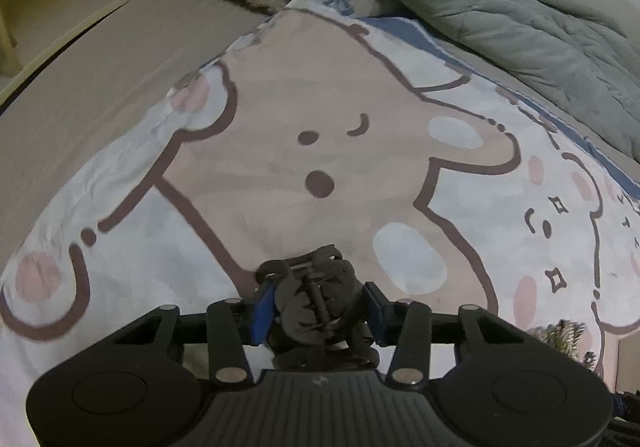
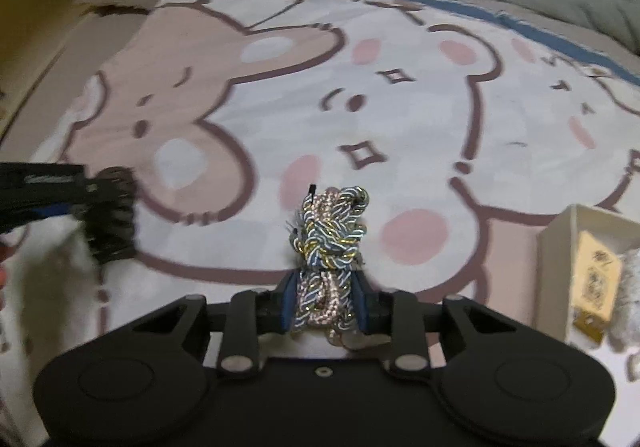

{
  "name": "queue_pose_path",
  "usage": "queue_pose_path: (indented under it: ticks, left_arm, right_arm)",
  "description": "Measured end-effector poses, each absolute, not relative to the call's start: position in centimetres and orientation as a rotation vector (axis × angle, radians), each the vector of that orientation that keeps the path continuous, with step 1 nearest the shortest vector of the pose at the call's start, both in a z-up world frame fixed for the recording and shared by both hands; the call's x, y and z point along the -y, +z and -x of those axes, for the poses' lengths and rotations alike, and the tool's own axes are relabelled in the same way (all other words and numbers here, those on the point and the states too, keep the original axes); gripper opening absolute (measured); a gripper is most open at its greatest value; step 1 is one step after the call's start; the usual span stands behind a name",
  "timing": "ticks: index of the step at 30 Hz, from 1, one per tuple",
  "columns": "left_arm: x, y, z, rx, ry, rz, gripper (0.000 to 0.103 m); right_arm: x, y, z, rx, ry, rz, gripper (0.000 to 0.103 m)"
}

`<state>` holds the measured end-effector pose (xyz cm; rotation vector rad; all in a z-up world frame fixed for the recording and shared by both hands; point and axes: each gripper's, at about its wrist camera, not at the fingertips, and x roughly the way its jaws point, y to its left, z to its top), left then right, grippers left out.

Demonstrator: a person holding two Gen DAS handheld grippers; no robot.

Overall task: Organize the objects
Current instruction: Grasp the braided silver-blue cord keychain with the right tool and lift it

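You have one item in each hand, so the pick-up step looks done and the carry to a container is what remains. Your left gripper [image 1: 318, 311] is clamped on a dark, matte plastic claw hair clip [image 1: 316, 299], its blue pads [image 1: 262, 311] pressing both sides, held just above the cartoon-bear printed bed cover [image 1: 280, 151]. Your right gripper [image 2: 326, 303] is squeezed tight around a bundle of braided cord in pale blue, pink and gold thread [image 2: 330, 243], which stands up out of the jaws; in the right wrist view the other gripper and the clip appear at the left edge, blurred. At the right edge of that view sits an open cream-coloured box [image 2: 560, 235] on the cover, already holding a tan patterned packet [image 2: 596, 283] and something pale and fluffy. I judge that box to be the likely destination. The next move calls for swinging the right gripper over its open top, clear of the near wall, before you release; the cord is limp and may snag on the pads.
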<state>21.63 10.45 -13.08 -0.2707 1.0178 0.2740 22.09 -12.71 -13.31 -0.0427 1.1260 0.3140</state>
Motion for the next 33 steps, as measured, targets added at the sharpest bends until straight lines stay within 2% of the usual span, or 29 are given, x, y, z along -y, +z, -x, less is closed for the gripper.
queue_pose_path:
  ticks: [9, 17, 21, 23, 33]
  left_arm:
    - [-10.4, -12.0, -21.2, -1.011, 0.061, 0.209, 0.047]
    - [-8.4, -12.0, -20.8, -1.037, -0.088, 0.141, 0.047]
    - [-7.9, -11.9, -20.6, -1.039, -0.113, 0.13, 0.047]
    - [-7.8, -11.8, -20.5, -1.04, -0.117, 0.131, 0.047]
    - [-7.3, -10.1, -19.8, -0.995, -0.118, 0.115, 0.047]
  right_arm:
    - [13.3, -13.2, -21.5, -1.151, 0.379, -0.007, 0.033]
    - [13.8, -14.1, -22.5, -1.133, 0.343, -0.028, 0.046]
    - [13.4, -14.8, -22.7, -1.156, 0.352, -0.006, 0.044]
    - [13.1, -15.1, -22.7, -1.16, 0.361, 0.017, 0.035]
    - [14.2, -11.6, -21.6, -1.032, 0.336, -0.009, 0.034]
